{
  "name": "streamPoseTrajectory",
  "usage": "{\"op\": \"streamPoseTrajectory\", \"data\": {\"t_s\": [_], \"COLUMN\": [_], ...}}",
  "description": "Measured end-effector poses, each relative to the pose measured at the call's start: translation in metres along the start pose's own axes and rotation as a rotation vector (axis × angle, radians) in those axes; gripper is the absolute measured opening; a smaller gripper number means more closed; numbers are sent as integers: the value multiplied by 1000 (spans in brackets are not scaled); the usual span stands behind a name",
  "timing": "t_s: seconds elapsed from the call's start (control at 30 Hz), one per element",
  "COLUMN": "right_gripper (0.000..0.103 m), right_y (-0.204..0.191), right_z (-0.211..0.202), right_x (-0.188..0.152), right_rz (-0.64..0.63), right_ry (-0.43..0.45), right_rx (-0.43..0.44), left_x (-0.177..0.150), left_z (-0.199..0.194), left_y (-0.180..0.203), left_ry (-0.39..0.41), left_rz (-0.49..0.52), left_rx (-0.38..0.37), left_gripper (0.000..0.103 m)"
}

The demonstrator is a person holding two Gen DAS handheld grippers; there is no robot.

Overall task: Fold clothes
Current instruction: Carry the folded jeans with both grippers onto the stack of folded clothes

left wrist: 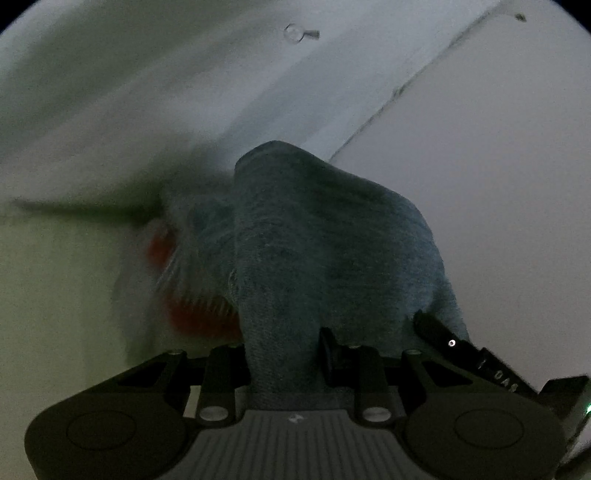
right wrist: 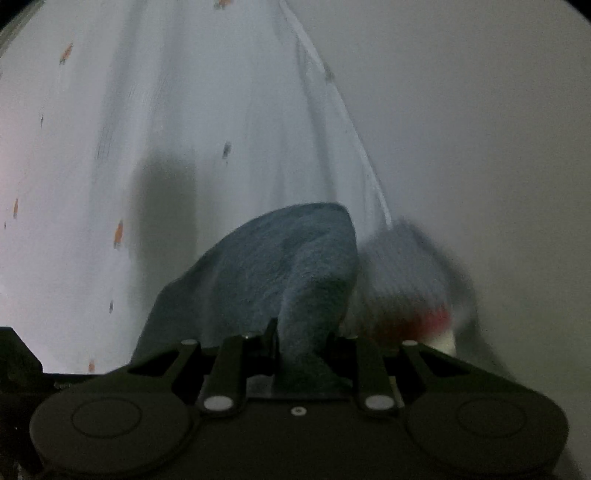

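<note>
A blue-grey fleecy garment (left wrist: 317, 240) is bunched between the jaws of my left gripper (left wrist: 284, 354), which is shut on it and holds it up; the cloth hides the fingertips. A blurred part with red and white stripes (left wrist: 192, 310) hangs at its left. In the right wrist view the same blue-grey garment (right wrist: 280, 266) is pinched in my right gripper (right wrist: 303, 354), shut on it. Its blurred red and white part (right wrist: 417, 314) hangs to the right.
A pale wall and ceiling with a straight seam (left wrist: 406, 85) and a small hook (left wrist: 299, 33) fill the left wrist view. A white curtain with small orange and dark motifs (right wrist: 147, 147) hangs behind in the right wrist view, beside a plain wall (right wrist: 480, 147).
</note>
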State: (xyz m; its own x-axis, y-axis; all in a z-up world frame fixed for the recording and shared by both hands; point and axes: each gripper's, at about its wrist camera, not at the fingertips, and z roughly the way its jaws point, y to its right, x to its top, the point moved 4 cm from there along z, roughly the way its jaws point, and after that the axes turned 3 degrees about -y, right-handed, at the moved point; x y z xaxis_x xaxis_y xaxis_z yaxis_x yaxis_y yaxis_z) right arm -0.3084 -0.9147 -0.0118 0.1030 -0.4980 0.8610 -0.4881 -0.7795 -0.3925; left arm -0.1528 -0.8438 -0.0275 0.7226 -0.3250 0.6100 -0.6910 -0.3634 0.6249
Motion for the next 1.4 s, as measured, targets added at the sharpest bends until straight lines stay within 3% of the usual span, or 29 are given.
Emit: {"op": "streamPoseTrajectory", "data": {"t_s": [0.17,0.27,0.33,0.4,0.43,0.47,0.53,0.57,0.73,0.8,0.87,1.0,1.13,1.23,1.3,1.4], "right_gripper": [22,27,31,37,38,43,48,50,58,68,76,101,103,103,103,103], "right_y": [23,44,61,77,83,86,87,88,79,70,62,31,-5,-4,1,1], "right_z": [73,132,175,214,228,234,238,238,219,198,170,112,46,-3,-29,-66], "right_x": [60,72,62,40,29,23,15,16,11,10,9,-1,-20,-30,-35,-47], "right_rz": [-62,-69,-93,-98,-93,-97,-112,-108,-141,-184,-180,-150,-156,-125,-113,-114], "right_ry": [86,79,16,-76,-101,-94,-70,-68,-77,-76,-63,-34,-4,-30,-34,-41], "right_rx": [6,-27,-74,-133,-164,-181,-200,-203,-260,-300,-315,-313,-332,-311,-315,-376], "left_x": [78,94,89,82,76,71,70,66,59,58,47,21,-13,-40,-62,-90], "left_z": [63,108,141,170,176,174,172,172,152,130,101,36,-31,-66,-84,-105], "left_y": [3,-23,-49,-73,-83,-89,-95,-91,-69,-59,-46,-19,12,35,45,48], "left_ry": [64,47,-12,-63,-59,-30,-12,-19,10,47,95,206,296,364,375,308], "left_rz": [47,37,30,36,53,79,135,156,279,337,353,332,326,340,381,428], "left_rx": [14,81,178,245,249,245,255,256,335,364,341,309,342,463,474,450], "left_gripper": [31,39,41,49,56,69,83,83,85,89,100,103,103,103,103,103]}}
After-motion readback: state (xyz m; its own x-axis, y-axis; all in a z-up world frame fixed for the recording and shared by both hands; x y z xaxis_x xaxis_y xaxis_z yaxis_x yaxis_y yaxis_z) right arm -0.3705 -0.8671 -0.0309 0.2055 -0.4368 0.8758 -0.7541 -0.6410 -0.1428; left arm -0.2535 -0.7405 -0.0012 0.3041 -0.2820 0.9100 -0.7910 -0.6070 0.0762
